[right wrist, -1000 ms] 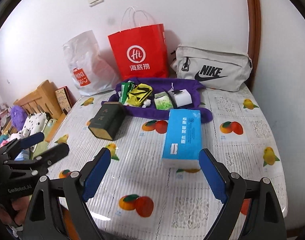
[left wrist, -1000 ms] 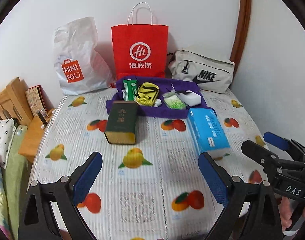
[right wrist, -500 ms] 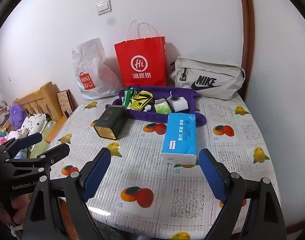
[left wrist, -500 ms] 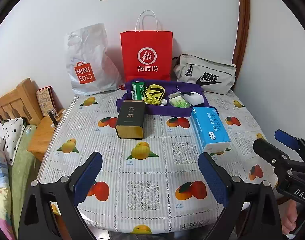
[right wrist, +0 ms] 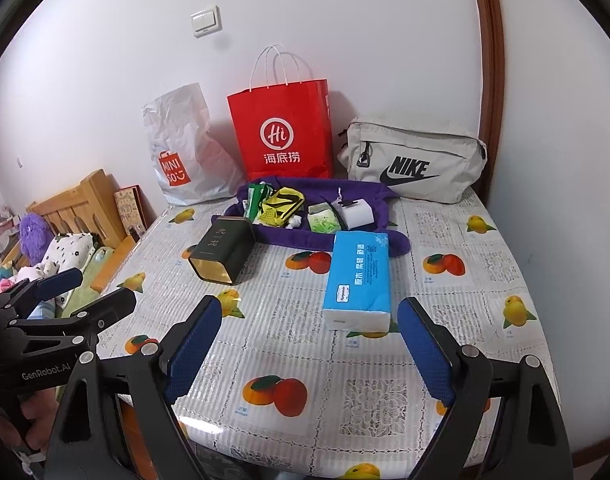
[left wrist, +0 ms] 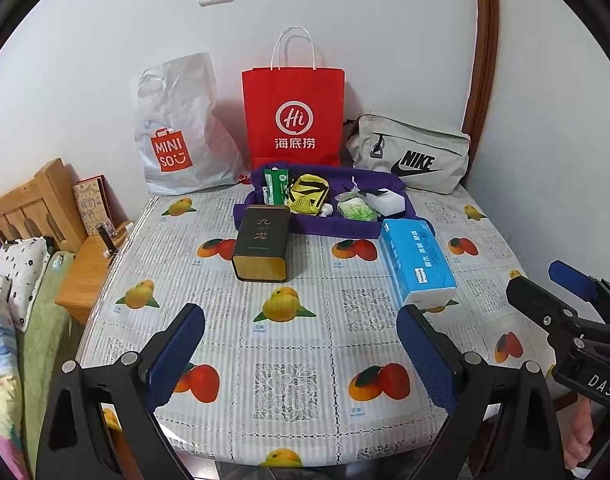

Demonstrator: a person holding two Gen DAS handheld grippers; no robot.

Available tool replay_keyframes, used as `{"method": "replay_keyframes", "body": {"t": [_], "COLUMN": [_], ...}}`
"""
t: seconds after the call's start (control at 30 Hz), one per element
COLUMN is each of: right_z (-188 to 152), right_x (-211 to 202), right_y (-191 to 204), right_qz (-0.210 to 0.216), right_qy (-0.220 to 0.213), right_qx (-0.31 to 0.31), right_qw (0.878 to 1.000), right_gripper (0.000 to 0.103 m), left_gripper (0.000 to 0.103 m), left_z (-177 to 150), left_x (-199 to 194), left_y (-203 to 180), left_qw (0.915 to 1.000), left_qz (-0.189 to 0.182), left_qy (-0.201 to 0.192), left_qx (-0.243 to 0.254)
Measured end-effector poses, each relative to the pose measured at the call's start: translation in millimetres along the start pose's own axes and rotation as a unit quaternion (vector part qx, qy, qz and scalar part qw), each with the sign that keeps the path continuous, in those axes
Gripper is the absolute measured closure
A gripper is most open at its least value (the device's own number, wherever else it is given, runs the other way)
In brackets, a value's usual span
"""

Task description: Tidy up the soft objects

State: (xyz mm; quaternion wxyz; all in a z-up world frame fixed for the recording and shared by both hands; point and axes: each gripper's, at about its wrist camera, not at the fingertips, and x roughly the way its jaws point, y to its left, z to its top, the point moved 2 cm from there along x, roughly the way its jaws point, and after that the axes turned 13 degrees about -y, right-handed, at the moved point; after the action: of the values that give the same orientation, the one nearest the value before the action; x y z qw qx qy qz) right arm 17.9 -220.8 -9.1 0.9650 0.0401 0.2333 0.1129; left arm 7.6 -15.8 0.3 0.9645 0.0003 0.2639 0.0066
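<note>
A blue tissue pack point(left wrist: 417, 263) point(right wrist: 359, 278) lies on the fruit-print table point(left wrist: 297, 344) point(right wrist: 305, 344). Behind it a purple cloth point(left wrist: 333, 227) point(right wrist: 301, 236) holds a green packet point(left wrist: 277, 189), a yellow mesh pouch point(left wrist: 307, 196) point(right wrist: 281, 206), a green-white sachet point(left wrist: 357, 210) and a white box point(left wrist: 389, 202) point(right wrist: 357, 213). A dark tea tin point(left wrist: 261, 248) point(right wrist: 223, 249) lies left of the pack. My left gripper point(left wrist: 301, 356) is open and empty at the front edge; it also shows in the right wrist view point(right wrist: 89, 292). My right gripper point(right wrist: 309, 352) is open and empty, also in the left wrist view point(left wrist: 549, 280).
Against the back wall stand a white Miniso bag point(left wrist: 181, 128), a red paper bag point(left wrist: 293, 116) and a grey Nike pouch point(left wrist: 411, 154). A wooden headboard point(left wrist: 29, 204), bedding point(left wrist: 17, 280) and a bedside stand point(left wrist: 85, 276) lie left of the table.
Both grippers have drawn back and up from the table, so more of its front edge shows. Both stay open. Nothing on the table has moved.
</note>
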Motion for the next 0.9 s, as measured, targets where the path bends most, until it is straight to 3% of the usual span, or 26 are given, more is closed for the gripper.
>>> {"method": "replay_keyframes", "body": {"t": [0.9], "right_z": [1.2], "right_x": [-2.0], "right_y": [-0.6], "right_qz": [-0.002], "right_qy": [-0.002], "right_qx": [0.005], "right_qw": [1.000], "right_gripper": [0.014], "left_gripper": [0.006], "left_z": [0.8], "left_x": [-2.1], "left_y": [-5.0], "left_qw": [1.0000], "left_qz": [0.000], "left_qy": [-0.002], "left_qx": [0.007]}}
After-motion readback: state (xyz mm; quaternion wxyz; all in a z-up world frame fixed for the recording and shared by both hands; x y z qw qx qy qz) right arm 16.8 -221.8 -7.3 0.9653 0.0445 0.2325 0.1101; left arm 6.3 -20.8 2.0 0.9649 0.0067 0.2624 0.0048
